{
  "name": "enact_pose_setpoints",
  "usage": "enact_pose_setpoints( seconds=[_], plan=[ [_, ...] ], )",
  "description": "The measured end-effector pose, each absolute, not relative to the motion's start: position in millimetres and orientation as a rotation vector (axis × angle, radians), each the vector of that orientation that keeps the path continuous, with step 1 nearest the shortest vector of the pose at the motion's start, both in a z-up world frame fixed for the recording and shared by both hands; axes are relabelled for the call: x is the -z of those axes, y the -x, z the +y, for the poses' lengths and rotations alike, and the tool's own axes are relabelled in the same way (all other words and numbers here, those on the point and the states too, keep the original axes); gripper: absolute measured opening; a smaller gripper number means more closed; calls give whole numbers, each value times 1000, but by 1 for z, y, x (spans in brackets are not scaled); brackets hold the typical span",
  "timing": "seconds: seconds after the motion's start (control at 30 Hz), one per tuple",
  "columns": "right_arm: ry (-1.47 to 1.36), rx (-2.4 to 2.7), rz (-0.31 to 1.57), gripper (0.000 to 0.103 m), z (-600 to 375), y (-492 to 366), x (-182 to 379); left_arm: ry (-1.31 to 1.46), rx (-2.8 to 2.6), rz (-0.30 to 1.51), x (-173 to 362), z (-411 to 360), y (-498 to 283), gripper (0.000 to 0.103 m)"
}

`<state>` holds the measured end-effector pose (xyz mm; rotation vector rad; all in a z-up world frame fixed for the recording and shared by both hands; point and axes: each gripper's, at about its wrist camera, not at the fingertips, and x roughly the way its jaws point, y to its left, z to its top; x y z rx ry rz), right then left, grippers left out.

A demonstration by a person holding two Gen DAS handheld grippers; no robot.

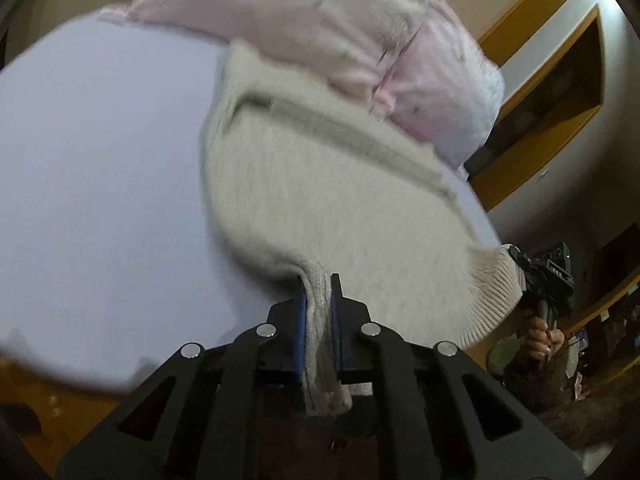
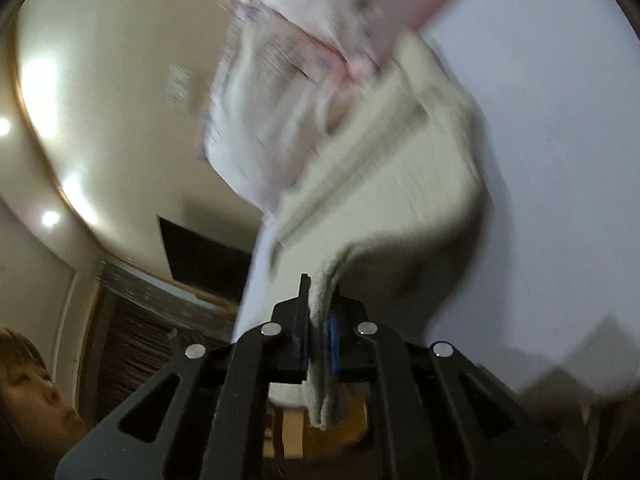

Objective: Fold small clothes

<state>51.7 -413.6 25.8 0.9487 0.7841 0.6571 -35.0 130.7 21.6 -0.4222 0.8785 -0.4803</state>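
The left gripper (image 1: 319, 312) has its jaws pinching one ribbed hem corner of the cream knit sweater (image 1: 320, 200) and the right gripper (image 2: 320, 320) pinches the other, likely spreading it over the white desk (image 1: 100, 160), its far end under a pink garment (image 1: 320, 20).

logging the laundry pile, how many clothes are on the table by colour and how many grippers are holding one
Cream ribbed knit sweater: 1, on the white table
Pale pink printed cotton garment: 1, overlapping the sweater's far end
Black two-finger grippers shut on the sweater: 2, the left gripper and the right gripper
Total: 2 clothes, 2 grippers
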Motion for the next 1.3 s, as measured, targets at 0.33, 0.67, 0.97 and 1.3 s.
enact_pose_setpoints(
  seconds=[0.33,0.67,0.97,1.3],
  plan=[
    [-1069,-357,763,7,-437,-258,-6,512,269,778,-50,151,-183,10],
    [-1335,-322,792,53,-444,-313,41,724,293,878,-7,166,-250,13],
    [-1213,-400,651,95,-443,-296,2,790,193,775,-30,204,-220,70],
    [-1158,-444,638,97,-447,-271,18,566,285,971,-4,146,-195,70]
  ],
)
